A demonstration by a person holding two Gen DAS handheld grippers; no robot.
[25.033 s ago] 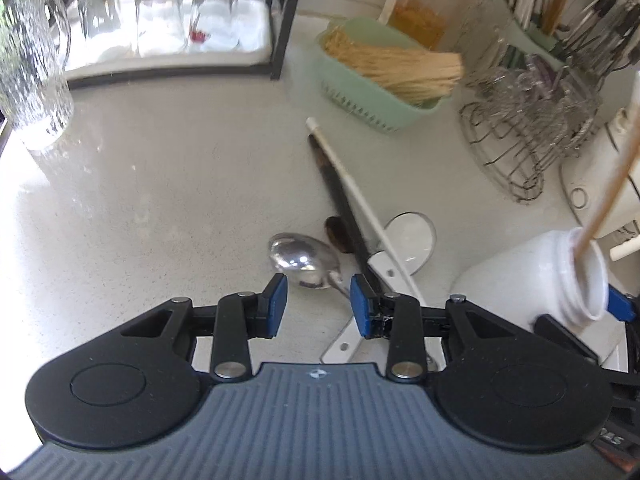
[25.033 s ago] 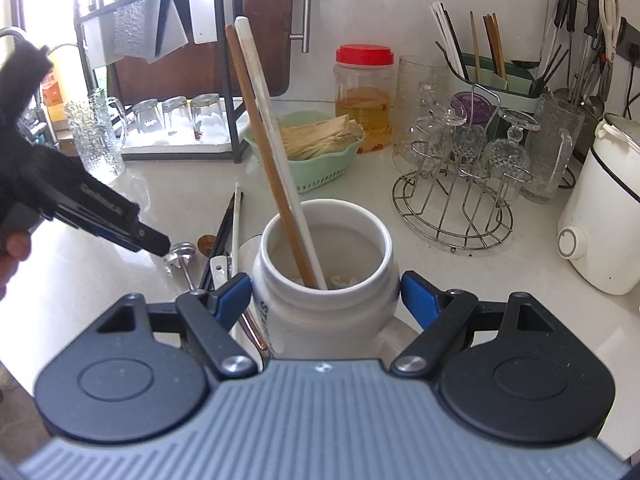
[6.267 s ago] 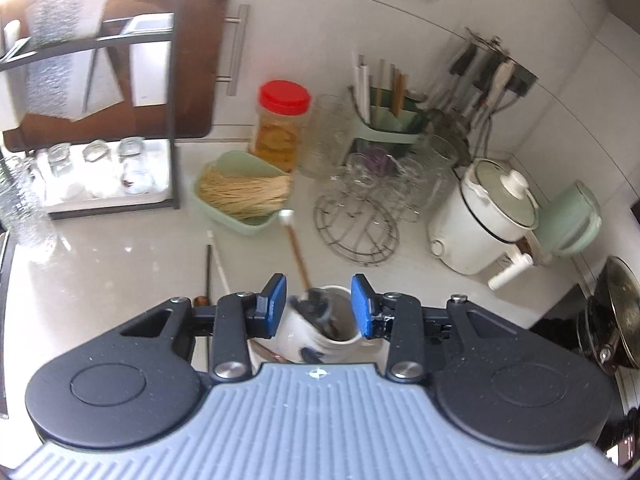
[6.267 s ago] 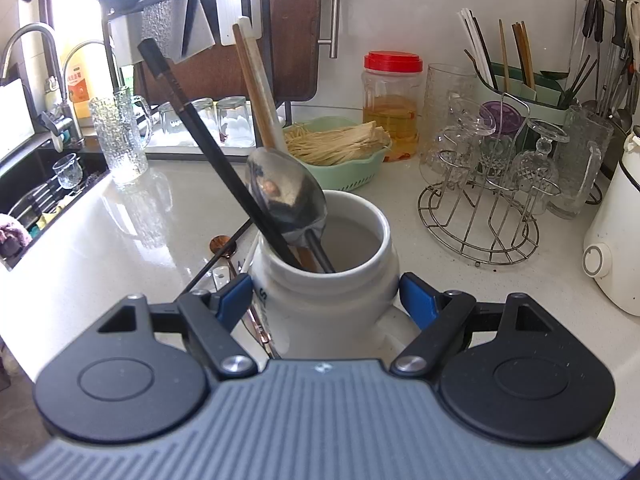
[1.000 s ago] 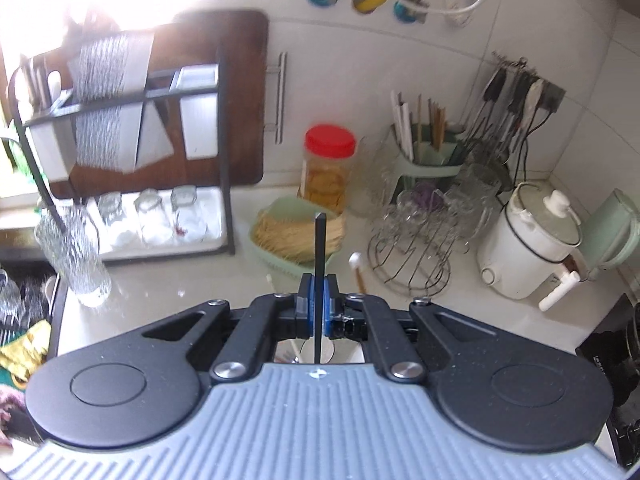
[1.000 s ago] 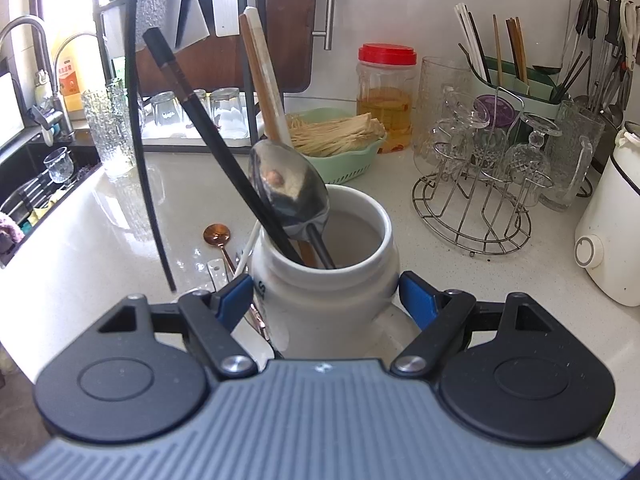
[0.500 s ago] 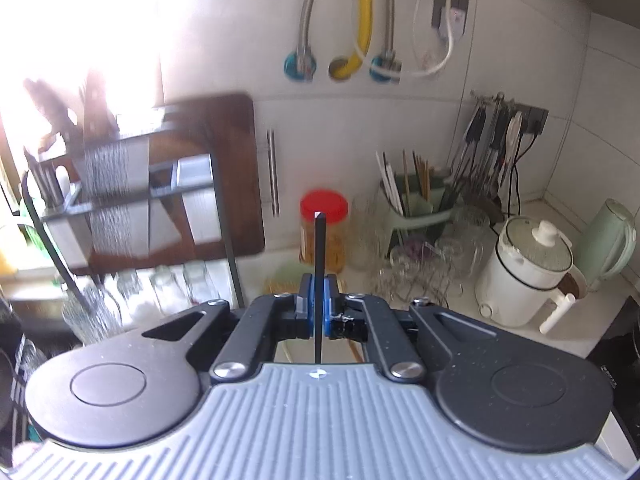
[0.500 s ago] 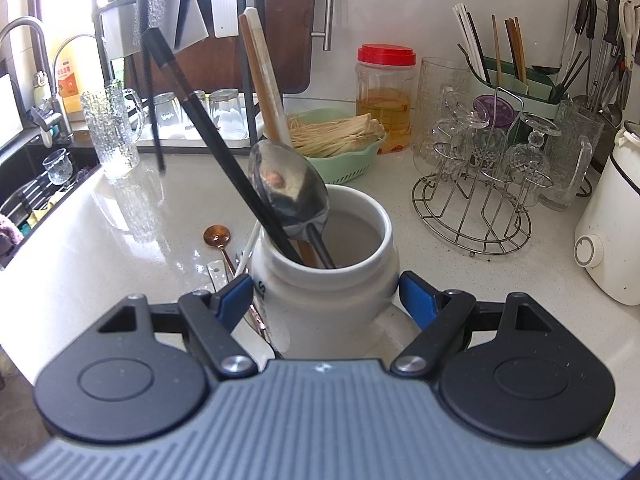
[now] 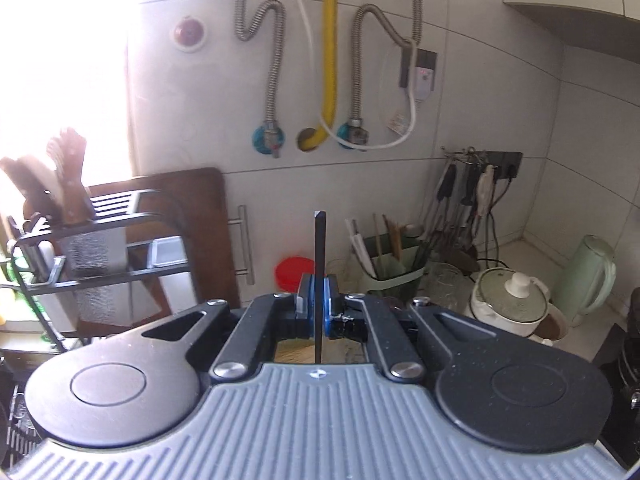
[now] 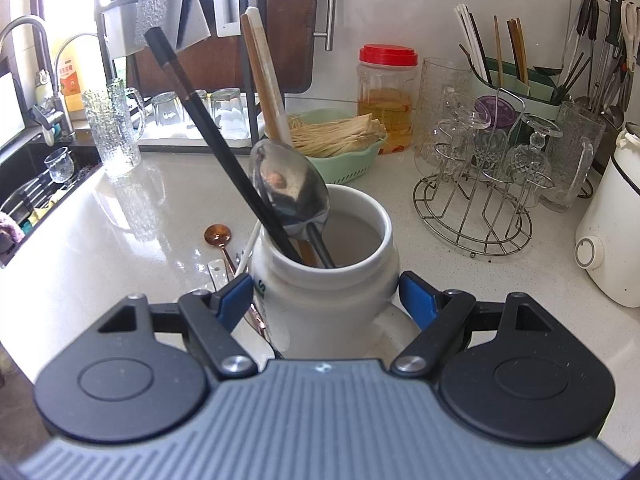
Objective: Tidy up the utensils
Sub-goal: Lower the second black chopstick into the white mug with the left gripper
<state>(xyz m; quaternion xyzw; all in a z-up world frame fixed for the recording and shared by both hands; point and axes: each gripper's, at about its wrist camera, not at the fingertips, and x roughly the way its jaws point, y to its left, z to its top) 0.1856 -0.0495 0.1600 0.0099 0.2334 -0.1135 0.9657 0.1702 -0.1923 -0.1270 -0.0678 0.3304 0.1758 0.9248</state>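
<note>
Ahead of my left gripper [image 9: 318,309] there is only open air up to the tiled wall [image 9: 472,92] with its hoses; the black dish rack [image 9: 100,248] stands off to my left and the white cooker [image 9: 514,304] and green kettle [image 9: 588,280] off to my right, all lower than my fingertips. My left jaws are pressed together on a black chopstick [image 9: 319,264], which stands upright between the blue pads, its square top above them and its lower length running down behind them out of sight.

My right gripper [image 10: 326,300] has its jaws spread around the white ceramic jar [image 10: 324,280], one blue pad at each side of the jar's shoulder; whether the pads press on it I cannot tell for certain, though they sit right against it. Out of the jar's mouth, just beyond my right fingertips, lean another black chopstick [image 10: 208,136], a wooden and a white chopstick [image 10: 264,76] and a steel spoon [image 10: 288,188], all tilted away to the left. The right half of the mouth is free.

On the pale speckled counter [image 10: 120,248], left of my right jaws, lie a copper spoon [image 10: 218,236] and a white utensil [image 10: 218,272] touching the jar's base area. Farther ahead sit a green basket [image 10: 352,164] and a wire glass stand [image 10: 476,216]; the sink [image 10: 24,200] edge drops away far left.
</note>
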